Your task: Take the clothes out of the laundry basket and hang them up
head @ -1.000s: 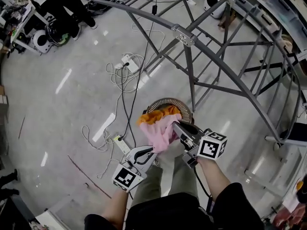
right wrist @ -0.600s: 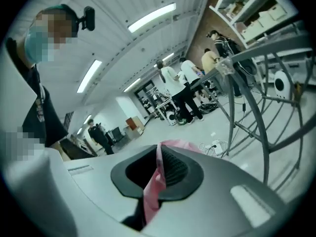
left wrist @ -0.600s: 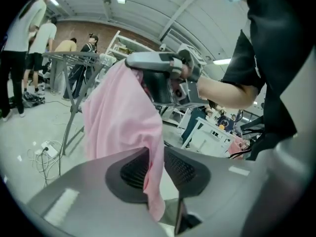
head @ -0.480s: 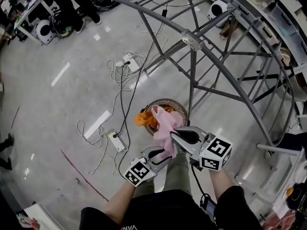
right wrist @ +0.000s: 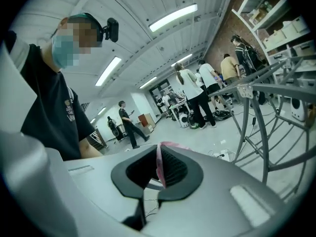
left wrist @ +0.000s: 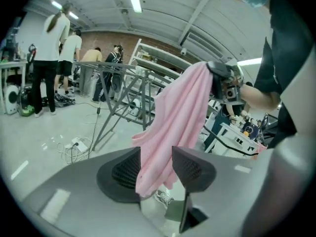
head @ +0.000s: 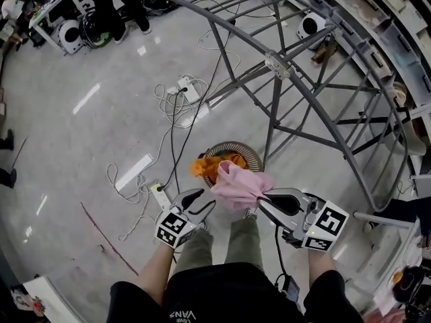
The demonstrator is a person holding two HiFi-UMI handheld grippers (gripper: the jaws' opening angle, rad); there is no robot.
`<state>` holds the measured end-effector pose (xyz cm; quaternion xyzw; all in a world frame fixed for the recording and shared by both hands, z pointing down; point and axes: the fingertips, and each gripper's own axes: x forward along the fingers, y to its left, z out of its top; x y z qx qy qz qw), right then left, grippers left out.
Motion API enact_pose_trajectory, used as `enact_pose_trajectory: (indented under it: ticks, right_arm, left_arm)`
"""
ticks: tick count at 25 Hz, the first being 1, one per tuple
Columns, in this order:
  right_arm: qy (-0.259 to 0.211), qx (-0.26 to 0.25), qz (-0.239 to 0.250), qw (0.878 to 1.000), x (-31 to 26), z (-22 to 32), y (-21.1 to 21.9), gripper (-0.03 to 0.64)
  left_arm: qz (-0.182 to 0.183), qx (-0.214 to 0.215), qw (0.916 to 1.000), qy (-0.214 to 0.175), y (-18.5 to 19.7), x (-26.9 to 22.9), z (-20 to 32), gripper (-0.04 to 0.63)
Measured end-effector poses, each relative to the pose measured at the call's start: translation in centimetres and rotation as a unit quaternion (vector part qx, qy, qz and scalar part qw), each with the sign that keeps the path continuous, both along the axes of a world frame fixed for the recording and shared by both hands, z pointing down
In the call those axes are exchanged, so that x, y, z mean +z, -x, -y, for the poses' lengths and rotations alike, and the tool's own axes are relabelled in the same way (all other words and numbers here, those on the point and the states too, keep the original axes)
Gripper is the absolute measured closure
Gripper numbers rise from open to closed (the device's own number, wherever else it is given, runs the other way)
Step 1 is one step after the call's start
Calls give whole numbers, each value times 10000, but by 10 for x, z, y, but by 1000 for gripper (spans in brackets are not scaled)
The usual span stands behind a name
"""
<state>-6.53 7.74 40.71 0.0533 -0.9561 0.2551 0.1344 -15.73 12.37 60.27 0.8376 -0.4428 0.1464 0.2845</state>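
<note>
Pink cloth point(head: 239, 184) held over basket point(head: 254, 157)

The right gripper point(head: 264, 198) pinches the cloth tight above the basket. The left gripper point(head: 201, 200) has just been opening its jaws; the cloth hangs loose between them.

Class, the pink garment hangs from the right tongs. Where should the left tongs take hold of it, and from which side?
Probably the lower end of the pink garment, from the left. It drapes in one long fold from the shut right tongs, and its tail falls between the left tongs, whose jaws have just been opening.
</note>
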Motion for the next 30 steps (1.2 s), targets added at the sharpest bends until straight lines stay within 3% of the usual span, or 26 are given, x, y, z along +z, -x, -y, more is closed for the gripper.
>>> enact_pose_trajectory:
  ticks: [7, 11, 15, 17, 21, 22, 23, 24, 25, 30]
  right_arm:
    - [-483, -618, -29, 9969, -43, -30, -4, 601]
    - [-618, -616, -54, 9962, -60, -39, -10, 601]
    - [-652, -392, -57, 9971, -67, -42, -20, 601]
    - [-652, -304, -64, 9974, -66, -44, -25, 600]
    - [-598, -230, -110, 9979, -66, -52, -31, 600]
    - [-611, -267, -109, 9977, -68, -54, -32, 600]
    - [-625, -314, -96, 9975, -70, -57, -32, 600]
    - [-616, -339, -73, 9975, -73, -59, -33, 601]
    - [-593, -342, -51, 9976, -77, -61, -33, 600]
    - [-661, -412, -109, 9969, -86, -61, -42, 600]
  left_arm:
    - [-171, -80, 9998, -95, 1, 12, 43, 391]
    - [-351, 613, 9975, -82, -20, 16, 58, 348]
    - [-402, 1271, 9908, 213, -40, 27, 53, 347]
    - [-340, 1537, 9871, 274, -50, 32, 48, 383]
    - [-439, 1557, 9865, 241, -61, 32, 48, 589]
    - [-479, 1515, 9871, 216, -63, 32, 50, 588]
    - [-488, 1496, 9873, 198, -66, 33, 52, 555]
    - [-476, 1524, 9870, 200, -69, 35, 54, 453]
    - [-453, 1613, 9856, 211, -73, 36, 55, 391]
    - [-447, 2397, 9697, 123, -98, 32, 54, 380]
